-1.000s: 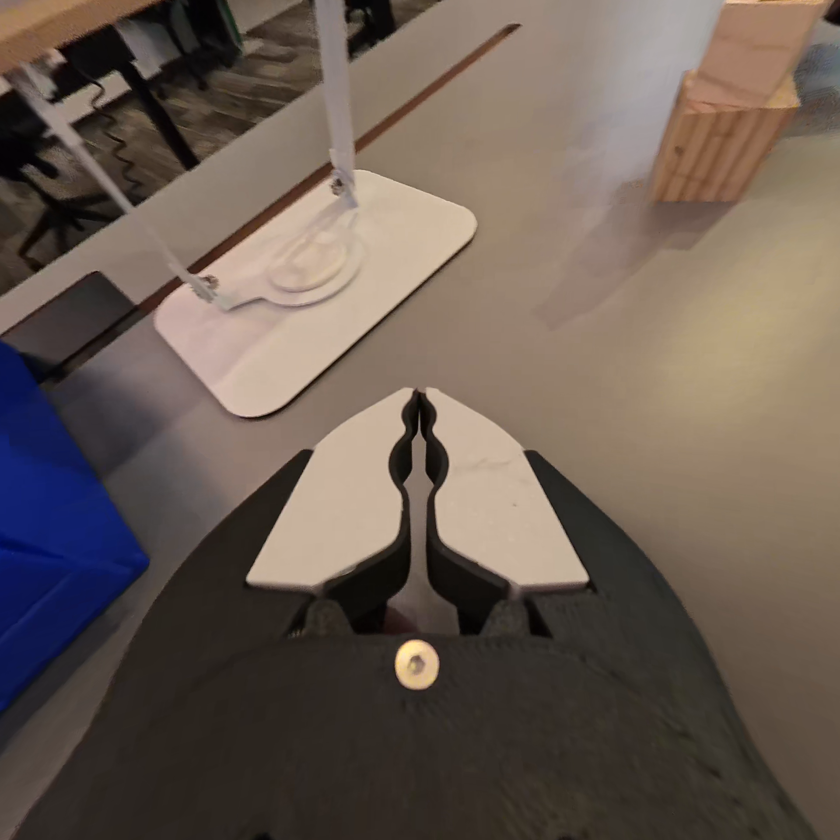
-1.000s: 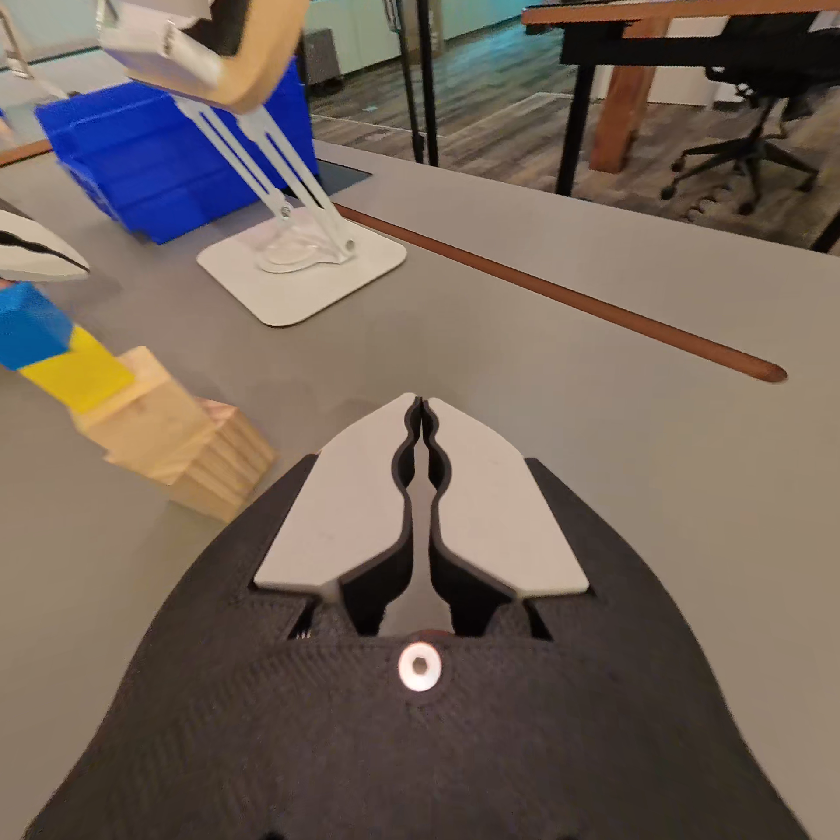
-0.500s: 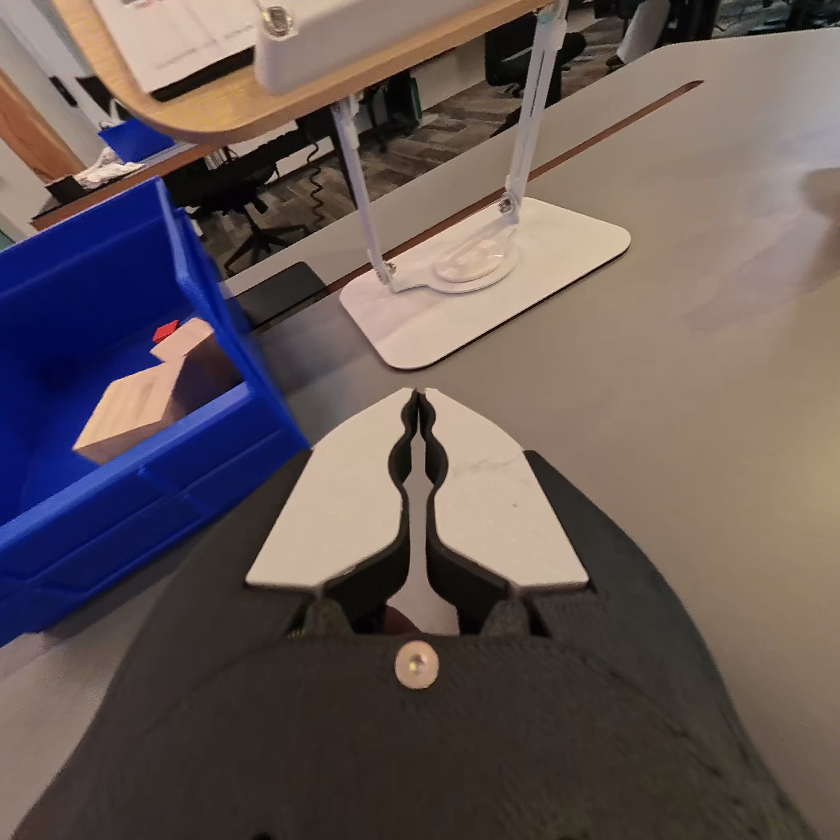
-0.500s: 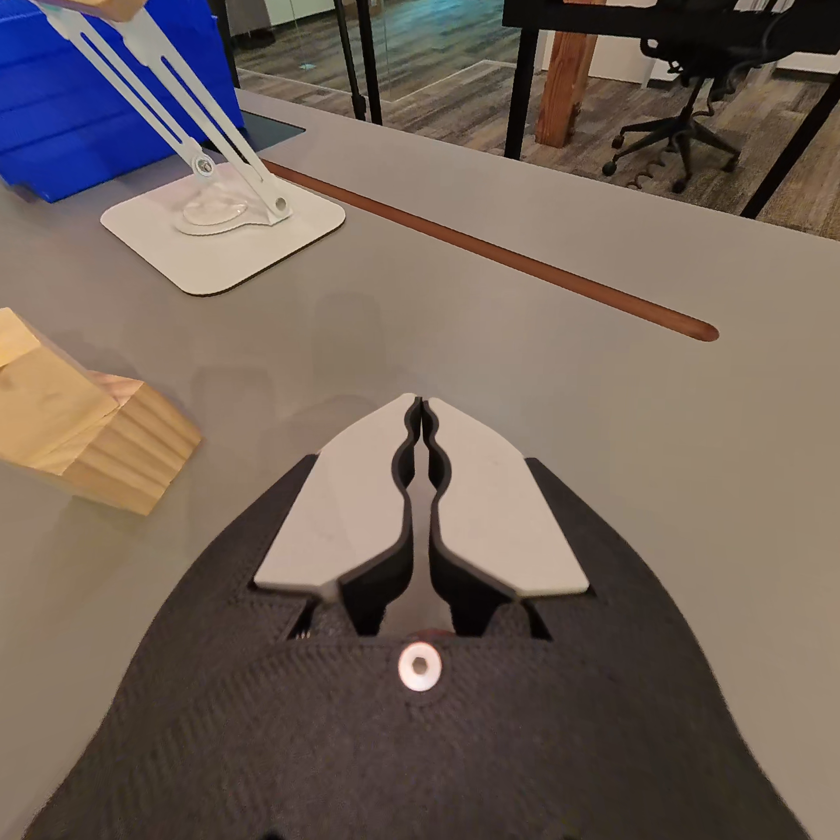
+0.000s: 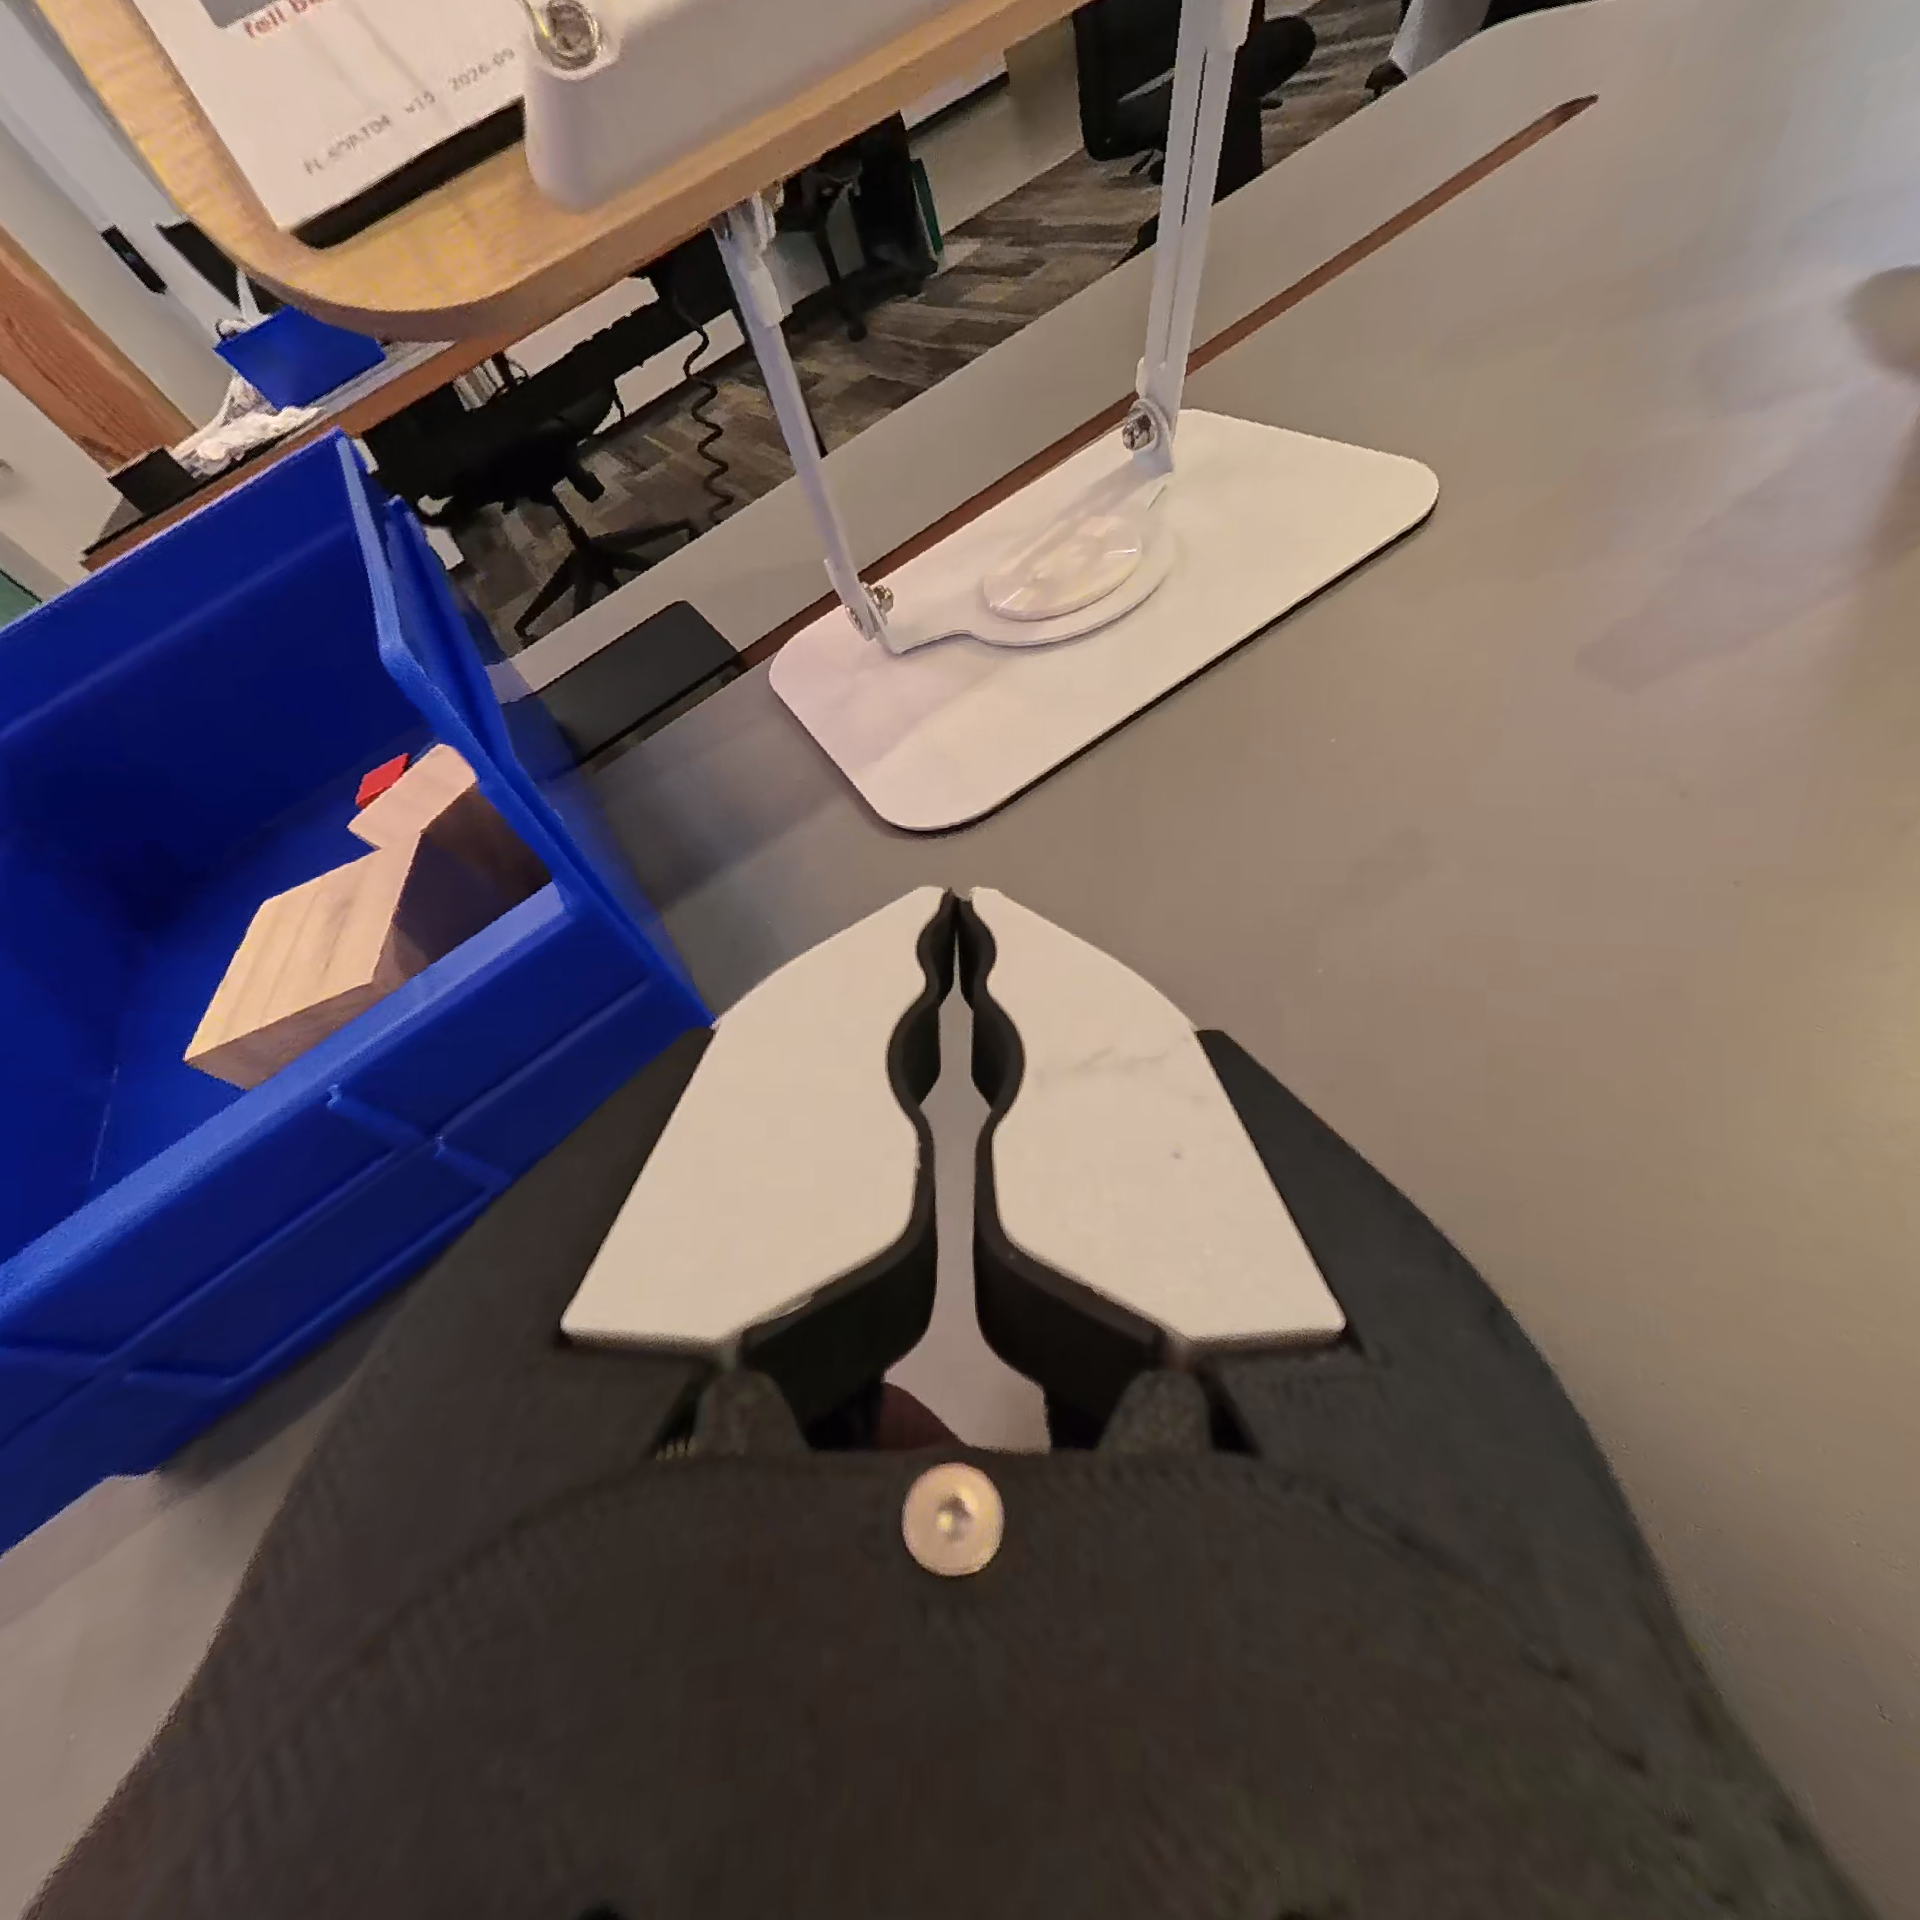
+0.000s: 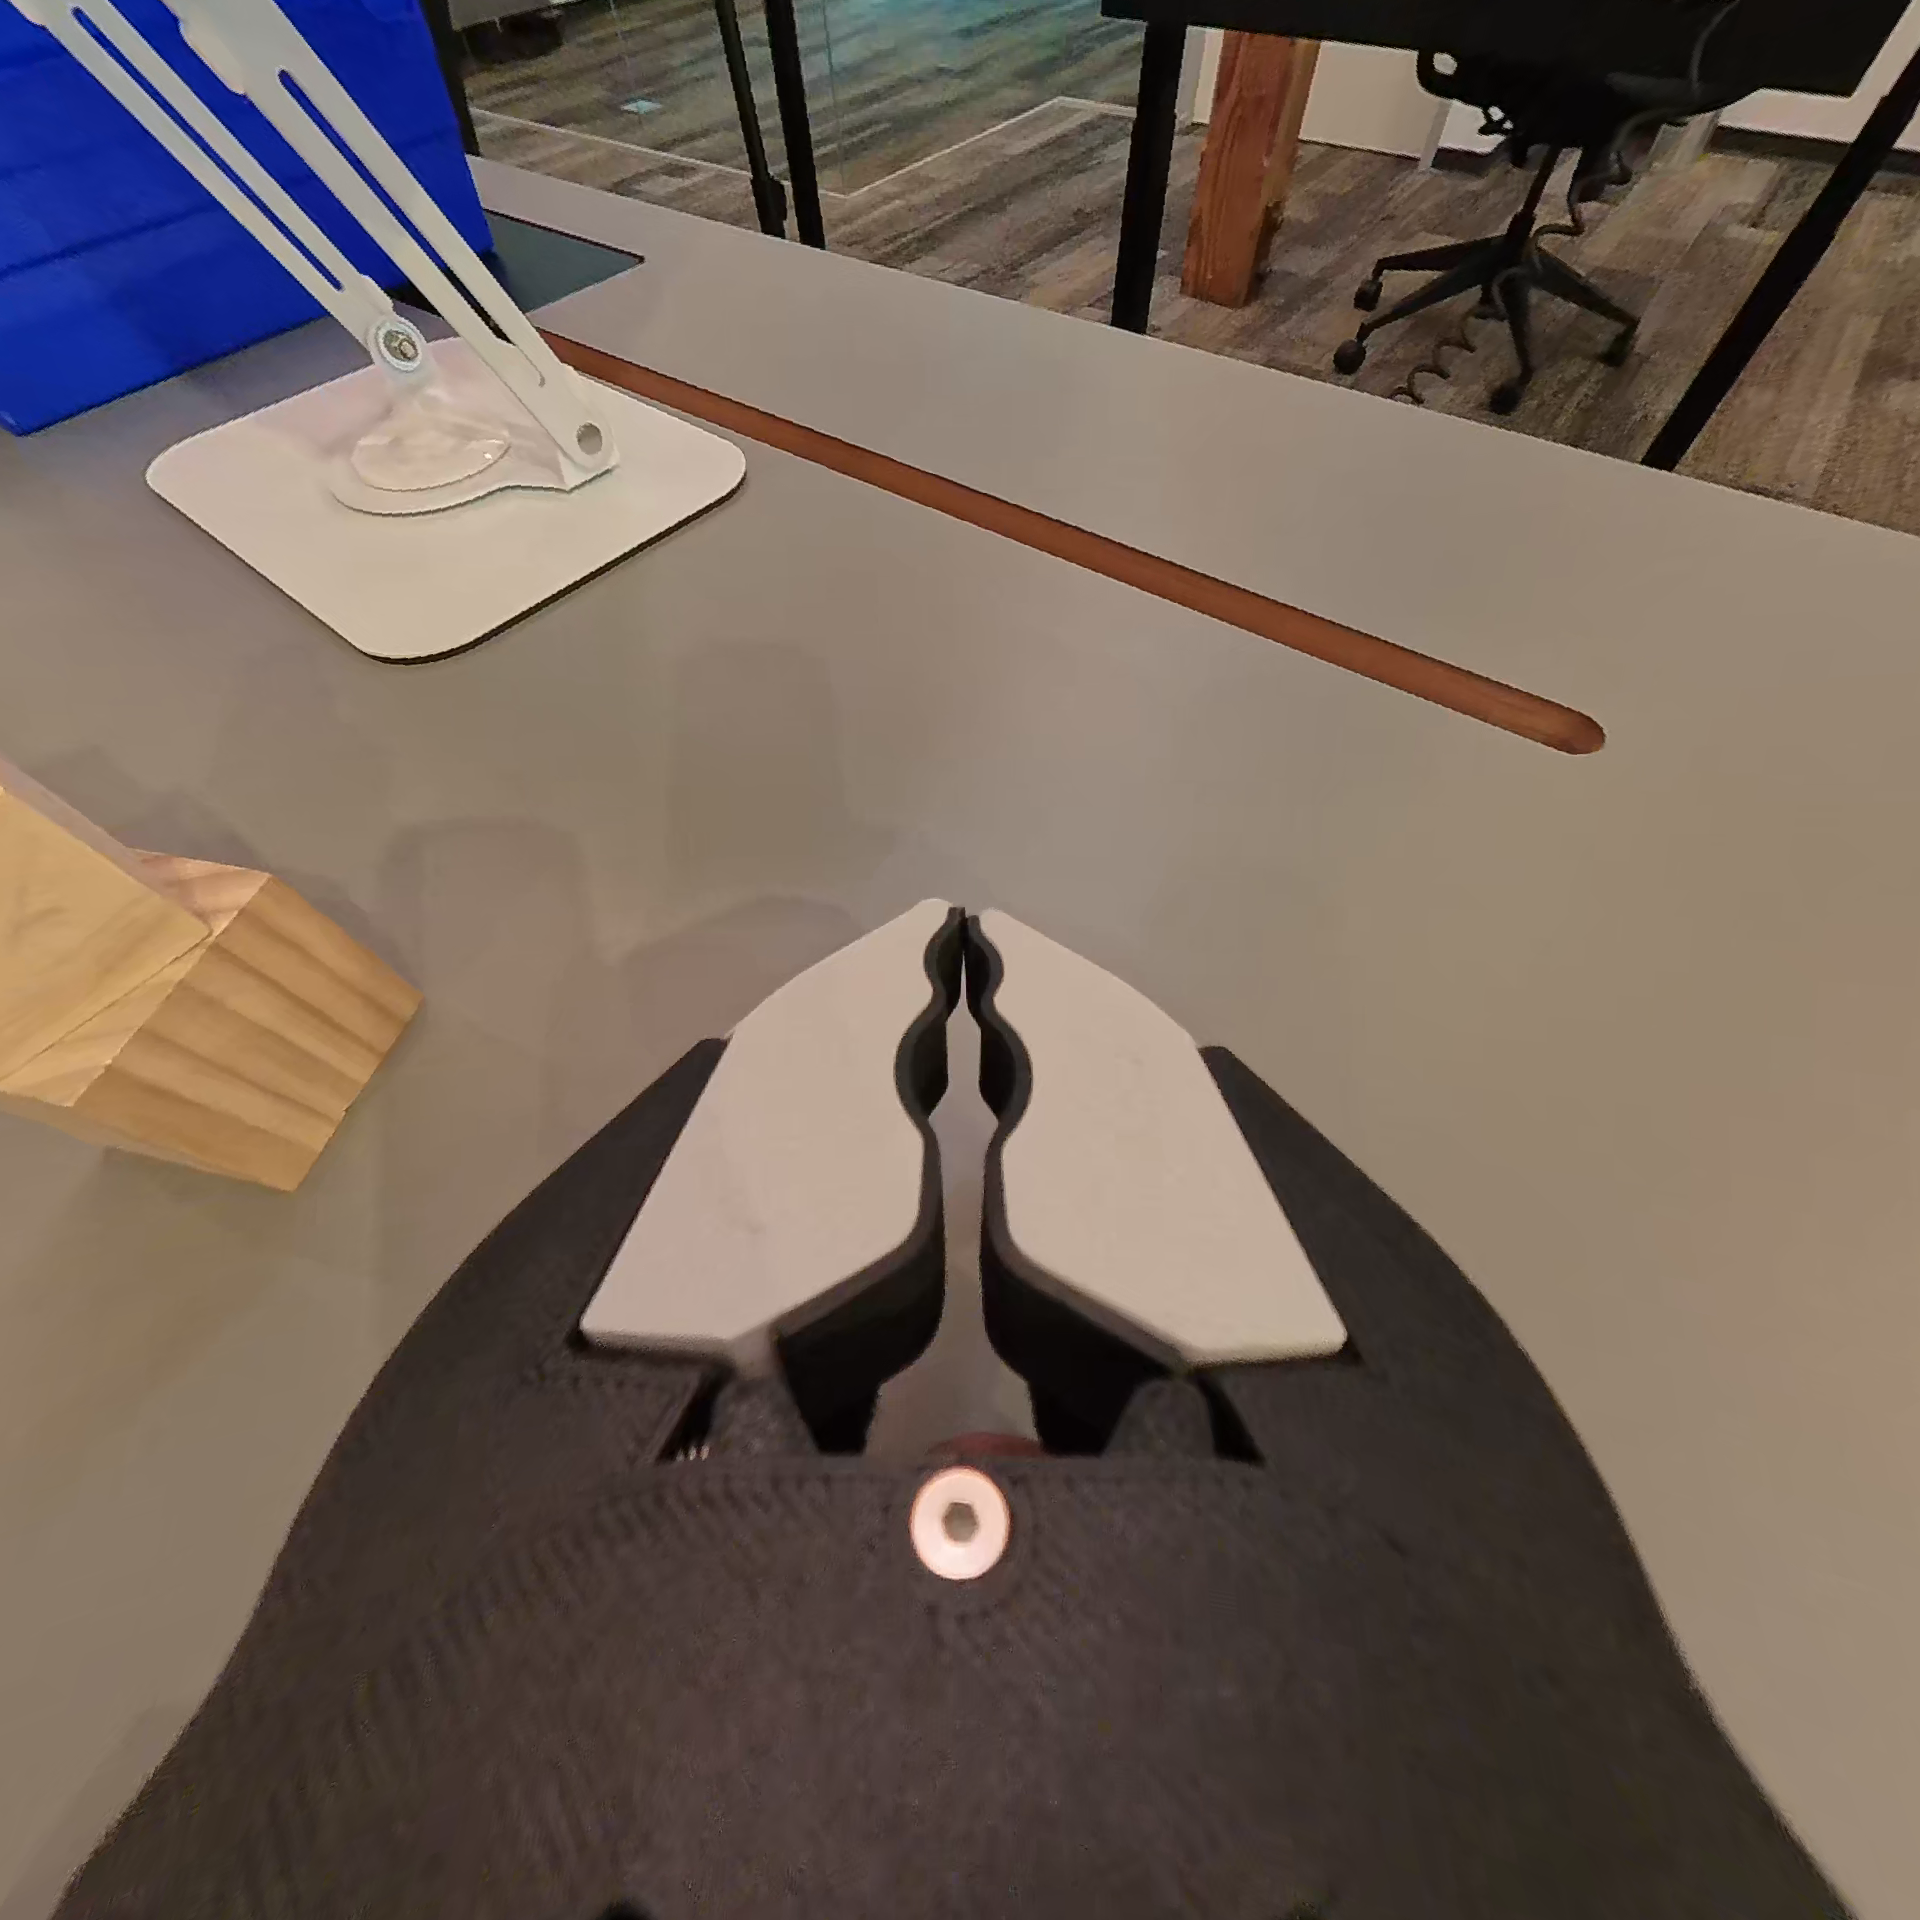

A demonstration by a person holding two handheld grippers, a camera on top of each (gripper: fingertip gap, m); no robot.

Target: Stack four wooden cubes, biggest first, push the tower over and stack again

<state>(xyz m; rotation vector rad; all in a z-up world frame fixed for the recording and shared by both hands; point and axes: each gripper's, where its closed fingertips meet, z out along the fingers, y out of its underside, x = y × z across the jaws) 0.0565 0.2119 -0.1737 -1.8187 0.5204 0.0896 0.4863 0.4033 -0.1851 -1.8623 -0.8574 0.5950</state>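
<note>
the right gripper (image 6: 958,920), fingers pressed together and carrying nothing, is hovering over the grey table (image 6: 1299,935); two stacked wooden cubes (image 6: 156,1018) are sitting just to its left at the frame edge, upper part cut off, so this claw is judged nearer for the push. the left gripper (image 5: 954,902), likewise closed and empty, is pointing at the white stand base (image 5: 1039,717), with one blue bin (image 5: 364,1091) to its left holding two more wooden blocks (image 5: 301,977).
</note>
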